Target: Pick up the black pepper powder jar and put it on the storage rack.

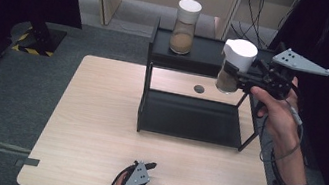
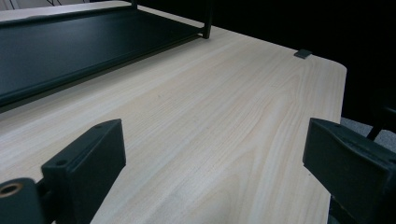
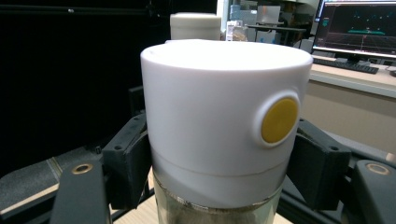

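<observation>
Jar point(image 1: 234, 66) clamped in our right gripper point(image 1: 249, 76): keep it upright toward the shelf point(image 1: 205, 48); left gripper point(image 1: 149, 184) rests wide, empty.

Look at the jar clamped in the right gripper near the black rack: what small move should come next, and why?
Probably carry the held jar a little farther over the rack's top shelf and lower it beside the other jar. The right gripper grips it just below its white lid, in the air at the shelf's right end, and that part of the shelf is bare. The left gripper rests open.
</observation>
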Tool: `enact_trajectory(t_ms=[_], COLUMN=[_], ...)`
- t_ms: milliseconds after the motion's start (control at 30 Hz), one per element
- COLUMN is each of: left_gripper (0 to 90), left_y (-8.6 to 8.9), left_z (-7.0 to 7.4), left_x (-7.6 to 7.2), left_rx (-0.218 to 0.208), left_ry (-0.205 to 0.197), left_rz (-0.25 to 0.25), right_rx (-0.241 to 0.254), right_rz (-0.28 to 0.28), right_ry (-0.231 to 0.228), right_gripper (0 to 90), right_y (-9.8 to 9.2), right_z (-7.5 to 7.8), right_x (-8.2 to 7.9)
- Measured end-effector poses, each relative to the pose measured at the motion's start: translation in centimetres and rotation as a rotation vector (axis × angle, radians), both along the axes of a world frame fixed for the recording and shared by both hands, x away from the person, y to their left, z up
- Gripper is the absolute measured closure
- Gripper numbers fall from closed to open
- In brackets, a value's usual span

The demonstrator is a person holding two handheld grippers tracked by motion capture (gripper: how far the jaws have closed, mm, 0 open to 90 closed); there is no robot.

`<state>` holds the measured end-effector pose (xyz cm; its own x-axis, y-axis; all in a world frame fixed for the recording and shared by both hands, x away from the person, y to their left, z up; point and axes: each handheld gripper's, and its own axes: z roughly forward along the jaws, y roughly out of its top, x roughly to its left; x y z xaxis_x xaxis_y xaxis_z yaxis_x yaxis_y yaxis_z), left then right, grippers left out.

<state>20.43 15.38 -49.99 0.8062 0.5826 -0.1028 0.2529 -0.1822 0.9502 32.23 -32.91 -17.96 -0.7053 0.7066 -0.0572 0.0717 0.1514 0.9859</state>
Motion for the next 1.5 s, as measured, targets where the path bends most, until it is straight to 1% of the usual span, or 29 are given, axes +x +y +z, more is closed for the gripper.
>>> enact_trajectory(t_ms=[100, 267, 333, 500, 633, 733, 967, 1133, 1300, 1500], left_gripper=[5.7, 5.7, 5.9, 6.1, 6.4, 6.4, 6.4, 6.4, 6.4, 6.4], left_y=[0.0, 0.0, 0.0, 0.0, 0.1, 0.0, 0.0, 0.0, 0.0, 0.0], left_z=[0.0, 0.0, 0.0, 0.1, 0.0, 0.1, 0.1, 0.1, 0.1, 0.1], left_x=[0.0, 0.0, 0.1, 0.1, 0.2, 0.2, 0.1, 0.1, 0.1, 0.1], left_rx=[0.003, 0.001, -0.001, -0.002, -0.006, -0.002, -0.004, -0.002, 0.004, 0.005], left_ry=[-0.002, 0.004, 0.007, 0.012, 0.018, 0.014, 0.018, 0.016, 0.014, 0.013], left_rz=[-0.001, -0.003, -0.003, -0.003, 0.000, -0.004, -0.007, -0.008, -0.011, -0.010], right_rx=[0.009, 0.005, 0.000, 0.003, -0.003, -0.001, -0.010, -0.013, -0.005, -0.019], right_rz=[-0.008, -0.022, -0.037, -0.060, -0.073, -0.080, -0.096, -0.104, -0.110, -0.124], right_ry=[-0.001, 0.007, 0.013, 0.029, 0.032, 0.038, 0.029, 0.035, 0.043, 0.042], right_gripper=[30.3, 30.3, 30.3, 30.3, 30.3, 30.2, 30.3, 30.3, 30.3, 30.3], right_y=[0.2, 0.5, 0.7, 0.8, 0.9, 1.0, 1.3, 1.6, 1.9, 2.5], right_z=[0.5, 1.0, 1.2, 1.3, 1.2, 1.1, 1.3, 1.5, 1.7, 2.3], right_x=[0.2, 0.8, 1.2, 1.9, 2.3, 2.7, 3.1, 3.6, 4.3, 4.8])
